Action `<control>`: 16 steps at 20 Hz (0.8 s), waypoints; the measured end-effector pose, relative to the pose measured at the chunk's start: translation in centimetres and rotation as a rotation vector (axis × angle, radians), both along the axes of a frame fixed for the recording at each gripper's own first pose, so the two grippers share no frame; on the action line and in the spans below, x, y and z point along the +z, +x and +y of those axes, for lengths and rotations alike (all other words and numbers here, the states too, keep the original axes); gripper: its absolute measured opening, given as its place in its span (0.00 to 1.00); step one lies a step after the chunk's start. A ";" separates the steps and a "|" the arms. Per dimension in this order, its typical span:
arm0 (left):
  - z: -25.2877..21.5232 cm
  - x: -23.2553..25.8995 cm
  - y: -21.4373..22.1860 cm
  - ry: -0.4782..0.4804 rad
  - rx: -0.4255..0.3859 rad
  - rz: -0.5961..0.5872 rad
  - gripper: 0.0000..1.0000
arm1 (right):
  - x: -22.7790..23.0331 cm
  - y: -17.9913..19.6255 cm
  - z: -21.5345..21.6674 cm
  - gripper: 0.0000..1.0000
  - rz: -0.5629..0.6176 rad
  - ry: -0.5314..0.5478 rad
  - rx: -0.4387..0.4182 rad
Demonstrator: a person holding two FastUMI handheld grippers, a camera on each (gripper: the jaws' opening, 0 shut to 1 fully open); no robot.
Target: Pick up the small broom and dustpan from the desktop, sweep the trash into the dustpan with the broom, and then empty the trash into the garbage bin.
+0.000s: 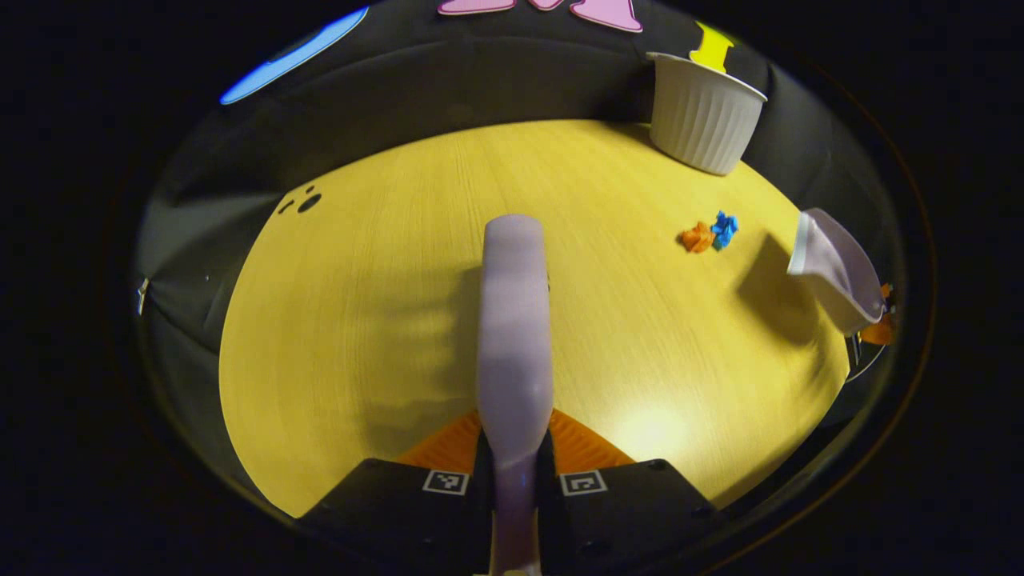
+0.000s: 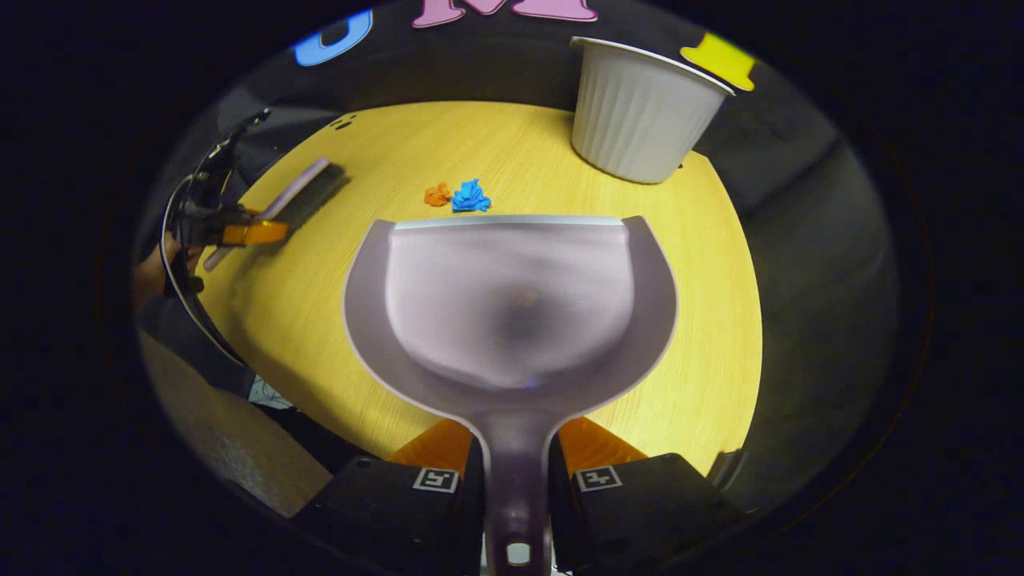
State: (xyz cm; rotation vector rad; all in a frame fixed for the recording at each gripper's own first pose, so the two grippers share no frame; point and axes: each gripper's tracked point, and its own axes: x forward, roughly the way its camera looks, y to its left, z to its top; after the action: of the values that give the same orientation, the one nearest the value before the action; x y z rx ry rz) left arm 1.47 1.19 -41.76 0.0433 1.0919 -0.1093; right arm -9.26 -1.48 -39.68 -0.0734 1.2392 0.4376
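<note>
Gripping the broom (image 1: 514,320) by its handle, the left gripper (image 1: 514,472) had both fingers pressed on the two sides of it; the pale handle ran straight forward from between the jaws, above the yellow desktop (image 1: 360,320). In the right gripper view this gripper (image 2: 240,232) showed far at the left edge, with a hand (image 2: 152,276) behind it, and the broom (image 2: 288,196) pointed from it across the desktop, its dark bristle side toward the wood.

The right gripper (image 2: 516,480) was closed on the handle of the dustpan (image 2: 512,304); the handle passed between the jaws and the pan opened forward, its straight front edge just near the trash. The trash was two crumpled bits, an orange scrap (image 2: 437,194) and a blue scrap (image 2: 470,197), touching each other on the desktop; they lay just beyond the pan's edge, between it and the white ribbed garbage bin (image 2: 640,112), which stood upright at the far rim of the desktop. In the left gripper view the dustpan (image 1: 832,268) appeared at the right, tilted.
</note>
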 end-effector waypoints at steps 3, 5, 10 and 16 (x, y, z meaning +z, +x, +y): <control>-2.3 2.0 3.7 -0.023 -0.050 -0.056 0.27 | -0.3 0.3 0.2 0.38 0.040 -0.015 0.087; -4.0 2.4 5.8 -0.027 -0.102 -0.062 0.27 | -0.6 0.5 0.3 0.43 0.069 -0.026 0.131; -8.6 1.2 8.7 -0.011 -0.253 -0.030 0.27 | -1.3 0.5 0.1 0.38 0.121 -0.055 0.201; -12.4 -0.8 9.4 -0.022 -0.335 0.032 0.27 | -1.8 0.7 0.3 0.38 0.144 -0.057 0.221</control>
State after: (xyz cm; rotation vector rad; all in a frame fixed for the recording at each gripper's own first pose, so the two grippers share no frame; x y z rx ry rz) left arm 10.91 -11.25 -42.51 0.2056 1.1078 -0.4239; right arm -8.58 -1.19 -41.50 -0.2325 1.3917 0.6077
